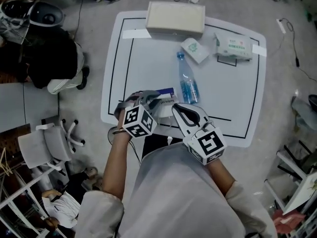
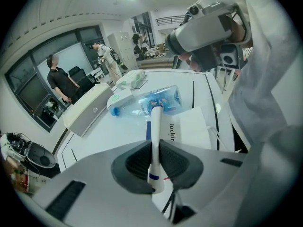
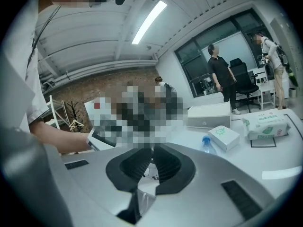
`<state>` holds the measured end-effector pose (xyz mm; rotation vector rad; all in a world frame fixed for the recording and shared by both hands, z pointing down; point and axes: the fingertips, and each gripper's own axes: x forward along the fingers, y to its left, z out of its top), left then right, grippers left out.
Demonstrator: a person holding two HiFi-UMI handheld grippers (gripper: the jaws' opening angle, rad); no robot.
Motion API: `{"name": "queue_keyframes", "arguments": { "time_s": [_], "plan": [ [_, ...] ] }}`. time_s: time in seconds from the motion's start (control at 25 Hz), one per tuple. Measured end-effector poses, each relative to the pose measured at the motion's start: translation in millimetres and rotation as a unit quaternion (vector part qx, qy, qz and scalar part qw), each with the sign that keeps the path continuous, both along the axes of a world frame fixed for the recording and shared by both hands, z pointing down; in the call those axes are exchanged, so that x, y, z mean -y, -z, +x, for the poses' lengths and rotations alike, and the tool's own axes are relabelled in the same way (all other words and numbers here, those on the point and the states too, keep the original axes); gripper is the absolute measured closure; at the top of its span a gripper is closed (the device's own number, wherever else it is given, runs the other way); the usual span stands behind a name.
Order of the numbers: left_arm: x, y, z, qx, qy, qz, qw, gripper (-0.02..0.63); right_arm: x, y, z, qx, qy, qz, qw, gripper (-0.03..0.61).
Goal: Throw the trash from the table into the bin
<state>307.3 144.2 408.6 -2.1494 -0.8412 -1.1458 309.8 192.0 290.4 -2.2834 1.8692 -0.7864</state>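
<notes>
Clamping a white paper bag (image 1: 166, 103) edge-on, the left tool (image 1: 151, 99) has its jaws nearly together on it. The right tool (image 1: 177, 108) is pinched tight on thin paper of the same bag. The bag sits between both tools at the near edge of the tabletop (image 1: 148, 63). A water bottle (image 1: 188, 83) lies just beyond; a tissue pack (image 1: 234, 46) lies well apart.

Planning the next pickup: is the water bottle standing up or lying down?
Lying down. The water bottle rests on its side on the table, its cap toward the white box.
</notes>
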Motion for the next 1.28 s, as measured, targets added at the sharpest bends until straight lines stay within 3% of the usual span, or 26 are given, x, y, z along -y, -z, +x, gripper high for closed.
{"name": "queue_keyframes", "arguments": {
  "time_s": [0.28, 0.44, 0.84, 1.28],
  "plan": [
    [3, 3, 6, -0.005, 0.023, -0.008, 0.9997, 0.571, -11, -7, 14, 0.006, -0.016, -0.002, 1.000, 0.554],
    [7, 6, 6, -0.013, 0.040, -0.011, 0.9991, 0.571, -7, -8, 11, 0.002, 0.000, -0.003, 1.000, 0.554],
    [2, 13, -3, -0.032, 0.076, -0.054, 0.9951, 0.571, -3, -3, 3, -0.010, 0.000, -0.005, 1.000, 0.554],
    [16, 38, -15, -0.076, 0.139, -0.109, 0.9814, 0.571, 21, 11, -19, -0.037, 0.015, -0.008, 0.999, 0.554]
  ]
}}
